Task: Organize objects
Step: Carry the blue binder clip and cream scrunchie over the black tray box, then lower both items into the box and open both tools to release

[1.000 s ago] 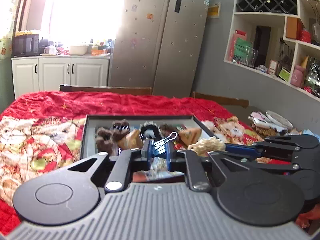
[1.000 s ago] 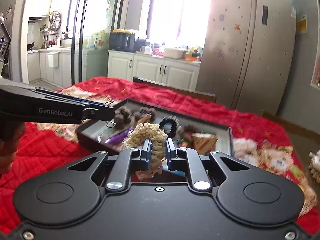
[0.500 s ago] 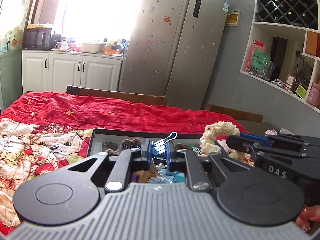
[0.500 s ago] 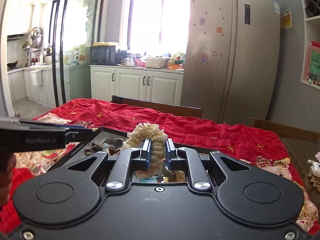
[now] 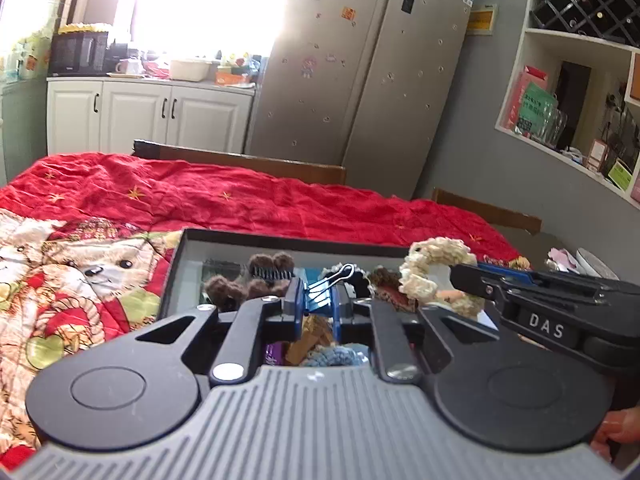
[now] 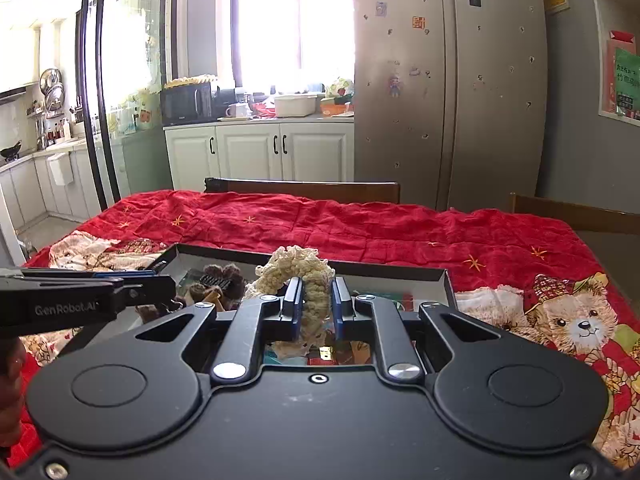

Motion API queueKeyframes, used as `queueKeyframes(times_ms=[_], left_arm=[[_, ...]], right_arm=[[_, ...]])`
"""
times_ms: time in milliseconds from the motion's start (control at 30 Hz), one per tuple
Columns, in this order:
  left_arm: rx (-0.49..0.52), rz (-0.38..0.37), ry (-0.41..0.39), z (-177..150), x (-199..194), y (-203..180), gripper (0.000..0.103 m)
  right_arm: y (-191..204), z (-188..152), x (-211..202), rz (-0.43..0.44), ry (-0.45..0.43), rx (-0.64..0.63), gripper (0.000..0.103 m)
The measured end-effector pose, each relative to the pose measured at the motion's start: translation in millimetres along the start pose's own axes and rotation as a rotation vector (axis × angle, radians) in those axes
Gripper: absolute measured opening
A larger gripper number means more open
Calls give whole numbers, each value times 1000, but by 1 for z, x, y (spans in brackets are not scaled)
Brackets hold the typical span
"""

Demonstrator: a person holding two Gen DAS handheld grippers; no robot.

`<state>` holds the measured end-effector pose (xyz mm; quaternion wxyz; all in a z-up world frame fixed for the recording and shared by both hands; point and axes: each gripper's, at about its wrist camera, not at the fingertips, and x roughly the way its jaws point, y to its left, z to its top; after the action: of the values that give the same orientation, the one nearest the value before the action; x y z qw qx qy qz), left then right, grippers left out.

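My left gripper [image 5: 318, 294] is shut on a blue binder clip [image 5: 325, 288] with silver wire handles, held above a dark shallow tray [image 5: 280, 240]. My right gripper [image 6: 316, 302] is shut on a cream knitted scrunchie [image 6: 296, 266], also over the tray [image 6: 400, 268]. In the left wrist view the scrunchie [image 5: 436, 270] hangs from the right gripper's fingers [image 5: 480, 280] at the right. The tray holds brown fuzzy hair clips [image 5: 256, 276], a black scrunchie and other small items, partly hidden by the grippers.
The tray lies on a red teddy-bear quilt [image 6: 400, 228] covering a table. Wooden chair backs [image 6: 304, 188] stand at the far edge. Beyond are white cabinets, a fridge [image 6: 448, 80] and wall shelves [image 5: 580, 100]. A hand [image 5: 616, 428] shows at lower right.
Both grippers have travelled sideways over the table and sunk slightly, each keeping its item. The tray now sits more squarely in front of both cameras, and the wrists have rolled a little.
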<state>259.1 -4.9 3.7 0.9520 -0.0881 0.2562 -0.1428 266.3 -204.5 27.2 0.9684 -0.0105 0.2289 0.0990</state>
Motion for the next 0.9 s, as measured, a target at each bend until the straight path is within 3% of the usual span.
queueKeyframes(times_ms=[900], left_arm=[[54, -32, 99, -20, 37, -9, 17]], right_arm=[[-1, -27, 38, 20, 90, -11, 15]])
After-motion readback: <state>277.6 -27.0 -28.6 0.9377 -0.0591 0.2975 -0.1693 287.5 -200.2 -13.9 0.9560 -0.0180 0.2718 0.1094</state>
